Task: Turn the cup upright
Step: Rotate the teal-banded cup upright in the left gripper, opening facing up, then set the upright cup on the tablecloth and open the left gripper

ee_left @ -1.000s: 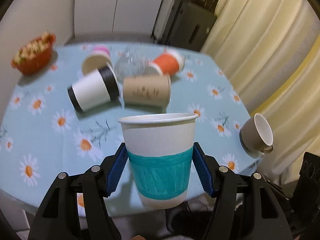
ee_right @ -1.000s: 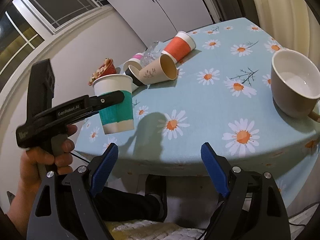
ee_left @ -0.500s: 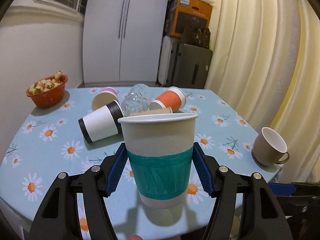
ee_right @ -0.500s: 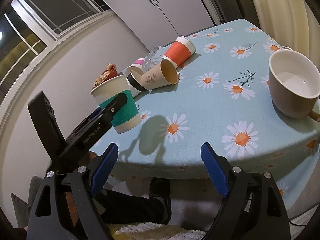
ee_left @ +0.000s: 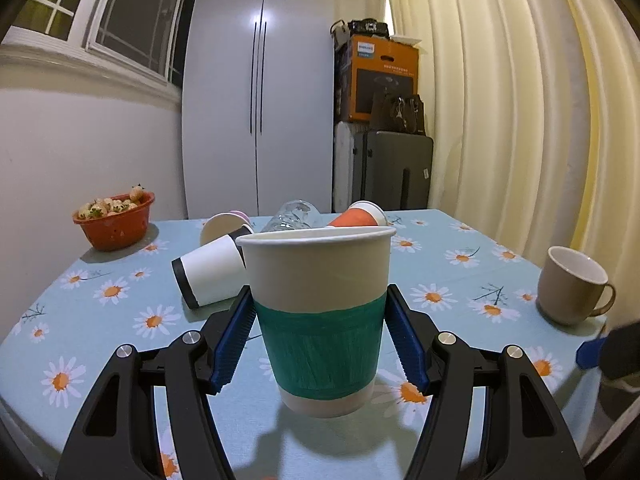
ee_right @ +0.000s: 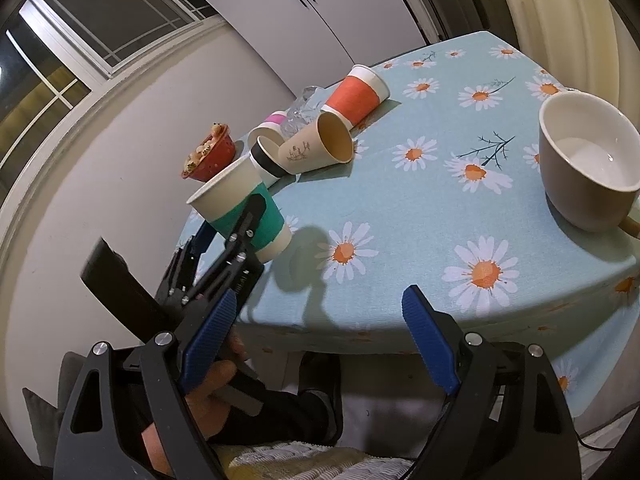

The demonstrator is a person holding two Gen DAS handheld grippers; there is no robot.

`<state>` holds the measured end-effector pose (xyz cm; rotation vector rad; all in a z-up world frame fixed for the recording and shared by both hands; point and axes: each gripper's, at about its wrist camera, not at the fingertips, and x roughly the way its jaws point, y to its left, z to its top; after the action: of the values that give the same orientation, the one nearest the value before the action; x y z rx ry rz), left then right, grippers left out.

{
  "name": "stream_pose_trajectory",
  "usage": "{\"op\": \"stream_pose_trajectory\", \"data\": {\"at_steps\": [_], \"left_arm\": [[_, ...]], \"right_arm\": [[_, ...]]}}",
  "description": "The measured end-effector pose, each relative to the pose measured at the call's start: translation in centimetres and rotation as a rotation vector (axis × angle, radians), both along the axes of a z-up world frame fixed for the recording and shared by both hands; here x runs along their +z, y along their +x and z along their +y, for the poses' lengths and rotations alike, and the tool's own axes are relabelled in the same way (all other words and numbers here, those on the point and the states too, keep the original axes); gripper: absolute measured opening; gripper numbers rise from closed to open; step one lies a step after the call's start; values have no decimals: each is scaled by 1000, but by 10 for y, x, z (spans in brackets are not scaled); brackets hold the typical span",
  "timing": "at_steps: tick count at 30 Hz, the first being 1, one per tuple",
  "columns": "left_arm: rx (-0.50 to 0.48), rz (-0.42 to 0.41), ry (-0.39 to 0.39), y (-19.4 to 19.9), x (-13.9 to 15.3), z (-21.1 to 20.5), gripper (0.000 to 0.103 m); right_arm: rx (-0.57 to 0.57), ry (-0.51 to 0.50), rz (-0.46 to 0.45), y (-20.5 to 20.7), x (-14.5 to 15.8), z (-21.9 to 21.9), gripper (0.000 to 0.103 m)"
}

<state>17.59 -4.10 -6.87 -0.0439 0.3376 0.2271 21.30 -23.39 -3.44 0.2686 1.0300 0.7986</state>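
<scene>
My left gripper (ee_left: pixel 318 336) is shut on a white paper cup with a teal band (ee_left: pixel 318 320). The cup is upright, mouth up, its base at or just above the daisy tablecloth (ee_left: pixel 100 312) near the table's front edge; contact is unclear. The same cup (ee_right: pixel 244 208) and the left gripper (ee_right: pixel 236 236) show at the left in the right wrist view. My right gripper (ee_right: pixel 316 340) is open and empty, off the table's front edge.
Several cups lie on their sides mid-table: a black-and-white one (ee_left: pixel 208 272), an orange one (ee_right: pixel 356 94), a tan one (ee_right: pixel 316 148), a pink one (ee_left: pixel 224 226), plus a clear glass (ee_left: pixel 292 216). A beige mug (ee_left: pixel 572 288) stands right. A red bowl (ee_left: pixel 114 224) sits back left.
The left gripper has lowered the teal-banded cup toward the tablecloth and levelled out, carrying it further over the table. The right gripper has barely moved.
</scene>
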Motion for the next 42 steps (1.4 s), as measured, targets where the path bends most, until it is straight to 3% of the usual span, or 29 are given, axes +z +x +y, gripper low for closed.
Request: {"op": "stream_pose_trajectory", "data": {"at_steps": [7,26,29,35,42], "left_arm": [[61,-13,29,-3,-24,4,63],[75,-26,45,-11,-31,1,65],[80,-15,46,-11,-34,2,67],[102,-26,35,-12,-32,4,85],[89,-33,33,-18,-19,2,96]], "right_arm": [[6,-24,-1,0,-3,5,84],[8,-52,-13,-1,-5,8,84],[5,-53,-14,-1,-5,8,84],[6,-57,-17,-2,-5,8,85],[-6,-31,-32,-3,-1,2,85]]}}
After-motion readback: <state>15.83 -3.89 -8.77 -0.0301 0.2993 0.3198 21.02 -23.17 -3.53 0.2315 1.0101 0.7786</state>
